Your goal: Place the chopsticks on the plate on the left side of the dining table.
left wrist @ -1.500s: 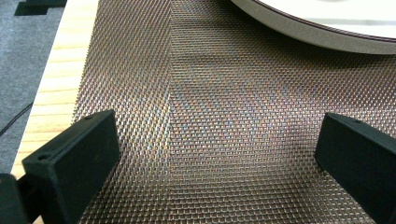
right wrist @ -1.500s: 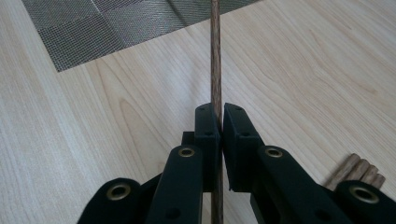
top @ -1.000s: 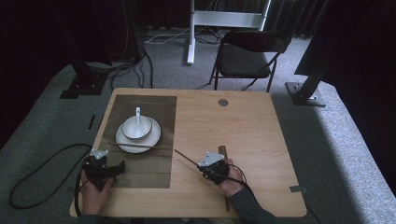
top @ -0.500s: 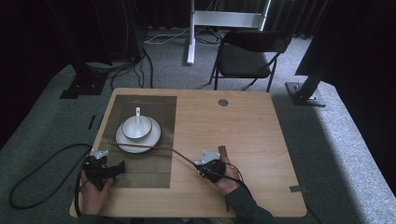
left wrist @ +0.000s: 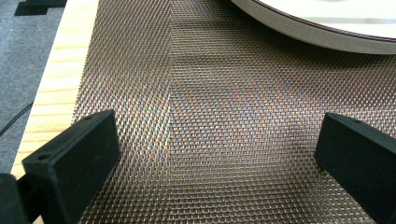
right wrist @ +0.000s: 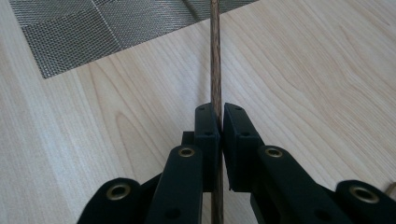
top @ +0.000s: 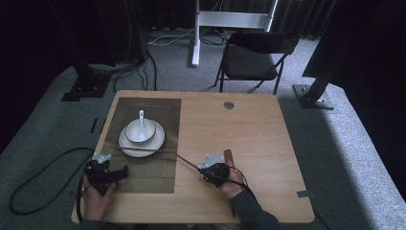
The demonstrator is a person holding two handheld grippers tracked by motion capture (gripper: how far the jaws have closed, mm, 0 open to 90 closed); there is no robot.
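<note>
My right gripper (top: pixel 202 168) sits at the table's front middle, shut on a thin wooden chopstick (top: pixel 187 161) that points left toward the mat. In the right gripper view the jaws (right wrist: pixel 215 112) clamp the chopstick (right wrist: pixel 215 56) low over bare wood. A second thin stick (top: pixel 143 149) lies across the front edge of a white plate (top: pixel 125 146) that carries a white bowl (top: pixel 140 132) with a spoon (top: pixel 141 116). My left gripper (top: pixel 124 171) rests at the front left, open, over the woven mat (left wrist: pixel 215 93). Its jaws (left wrist: pixel 215 144) hold nothing, and the plate rim (left wrist: pixel 327 32) lies just beyond them.
The brown woven placemat (top: pixel 158 110) covers the left part of the wooden table (top: pixel 249 129). A short brown piece (top: pixel 229 154) lies just right of my right gripper. A round grommet (top: pixel 229 105) sits near the far edge. A folding chair (top: pixel 253 60) stands behind the table.
My right gripper has shifted slightly left with the chopstick, whose tip now reaches the mat's edge. A thin stick now shows along the plate's front. The left gripper has stayed put.
</note>
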